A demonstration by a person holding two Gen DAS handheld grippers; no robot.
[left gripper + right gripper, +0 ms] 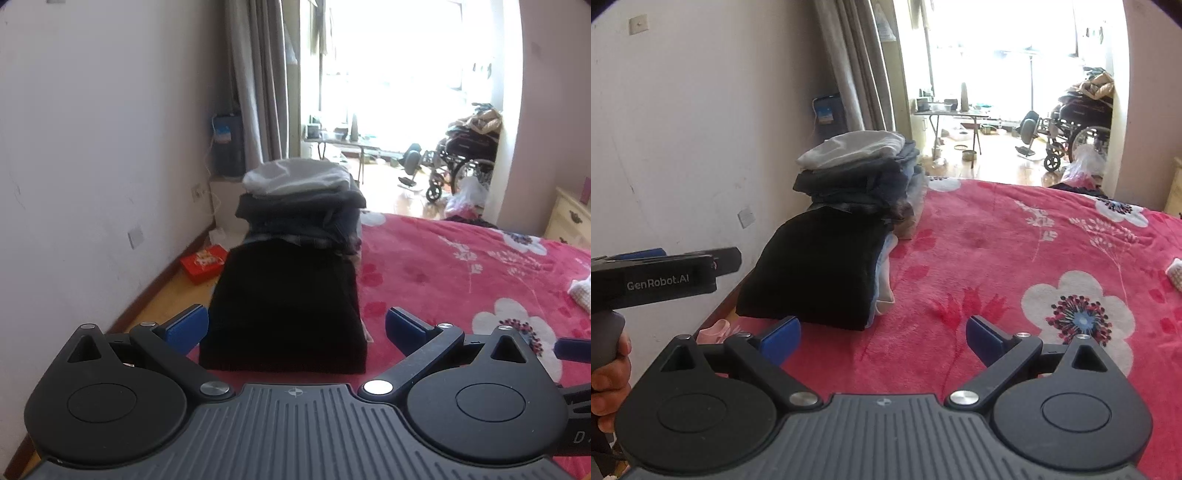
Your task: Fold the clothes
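A folded black garment (284,306) (816,266) lies at the left edge of the red flowered bedspread (461,273) (1015,258). Behind it rises a stack of folded clothes (303,206) (857,181), dark pieces below and a white one on top. My left gripper (295,328) is open, its blue pads either side of the black garment's near end without gripping it. My right gripper (882,339) is open over bare bedspread, to the right of the garment. The left gripper's body (665,277), held by a hand (609,369), shows at the left of the right wrist view.
A white wall (92,166) runs along the left with a strip of wooden floor and a red box (203,264). A small white cloth (581,291) lies at the bed's right edge. Beyond the bed stand a wheelchair (461,158), a folding table (949,118) and a cream dresser (569,218).
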